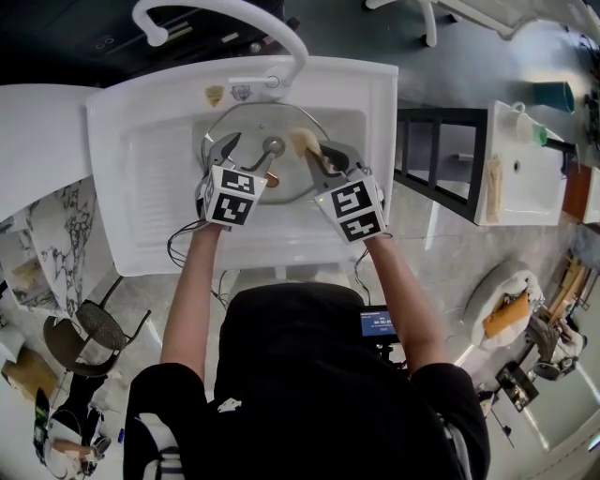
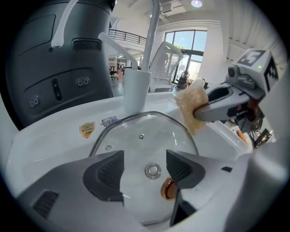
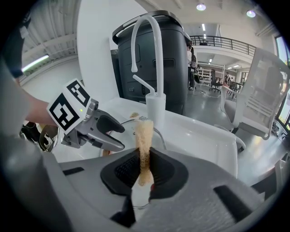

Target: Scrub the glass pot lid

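At the front of the sink (image 1: pixel 141 187), the left gripper (image 2: pixel 145 166) has its jaws spread wide either side of the lid's centre knob (image 2: pixel 153 171), pressing on nothing. The right gripper (image 3: pixel 142 168) pinches a tan sponge (image 3: pixel 144 133). The glass pot lid (image 2: pixel 136 133) sits in the sink's basin, below the faucet (image 1: pixel 234 14). With nothing holding it, the lid may skid or tip when the sponge pushes on it.

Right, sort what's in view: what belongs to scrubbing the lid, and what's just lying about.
In the job:
glass pot lid
tan scrubber
right hand-held gripper, shut on the scrubber
left hand-held gripper, open over the lid
white sink

Lying about:
teal cup
second white basin
dark chair
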`<control>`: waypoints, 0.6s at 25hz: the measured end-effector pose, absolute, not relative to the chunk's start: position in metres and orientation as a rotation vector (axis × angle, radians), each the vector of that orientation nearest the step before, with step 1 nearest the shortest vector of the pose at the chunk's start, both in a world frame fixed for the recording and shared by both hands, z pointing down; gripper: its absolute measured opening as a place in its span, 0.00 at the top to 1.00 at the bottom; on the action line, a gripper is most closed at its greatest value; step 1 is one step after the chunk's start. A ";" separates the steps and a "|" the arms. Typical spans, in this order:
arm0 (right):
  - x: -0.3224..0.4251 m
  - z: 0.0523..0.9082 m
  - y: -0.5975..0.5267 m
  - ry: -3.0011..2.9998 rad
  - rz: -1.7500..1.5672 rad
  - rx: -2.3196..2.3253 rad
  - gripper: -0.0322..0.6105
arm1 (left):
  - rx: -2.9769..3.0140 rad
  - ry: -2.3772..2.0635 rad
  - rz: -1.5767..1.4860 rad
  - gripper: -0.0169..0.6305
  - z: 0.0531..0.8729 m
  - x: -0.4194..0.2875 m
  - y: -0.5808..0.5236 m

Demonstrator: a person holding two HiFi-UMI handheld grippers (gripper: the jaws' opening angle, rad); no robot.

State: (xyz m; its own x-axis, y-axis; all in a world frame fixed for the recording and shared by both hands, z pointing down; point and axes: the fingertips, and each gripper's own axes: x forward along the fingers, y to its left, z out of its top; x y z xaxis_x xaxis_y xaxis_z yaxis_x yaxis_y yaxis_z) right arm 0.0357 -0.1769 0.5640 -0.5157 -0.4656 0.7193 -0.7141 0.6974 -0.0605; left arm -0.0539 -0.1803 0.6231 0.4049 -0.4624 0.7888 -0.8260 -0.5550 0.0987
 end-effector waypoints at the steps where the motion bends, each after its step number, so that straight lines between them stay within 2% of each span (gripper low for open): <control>1: 0.036 0.565 -0.177 -2.207 0.462 0.897 0.91 | 2.185 -1.103 1.011 0.56 0.624 -0.054 -0.181; 9: 0.039 0.572 -0.178 -2.197 0.471 0.893 0.91 | 2.244 -1.200 1.141 0.57 0.632 -0.057 -0.180; 15: 0.039 0.577 -0.177 -2.193 0.474 0.884 0.91 | 2.271 -1.229 1.125 0.57 0.634 -0.055 -0.179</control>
State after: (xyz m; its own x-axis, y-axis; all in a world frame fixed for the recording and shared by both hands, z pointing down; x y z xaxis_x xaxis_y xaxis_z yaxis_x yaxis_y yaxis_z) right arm 0.0392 -0.1770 0.5766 -0.5102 -0.4507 0.7325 -0.7132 0.6977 -0.0675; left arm -0.0554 -0.1795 0.6338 0.3188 -0.5576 0.7665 -0.8127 -0.5769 -0.0817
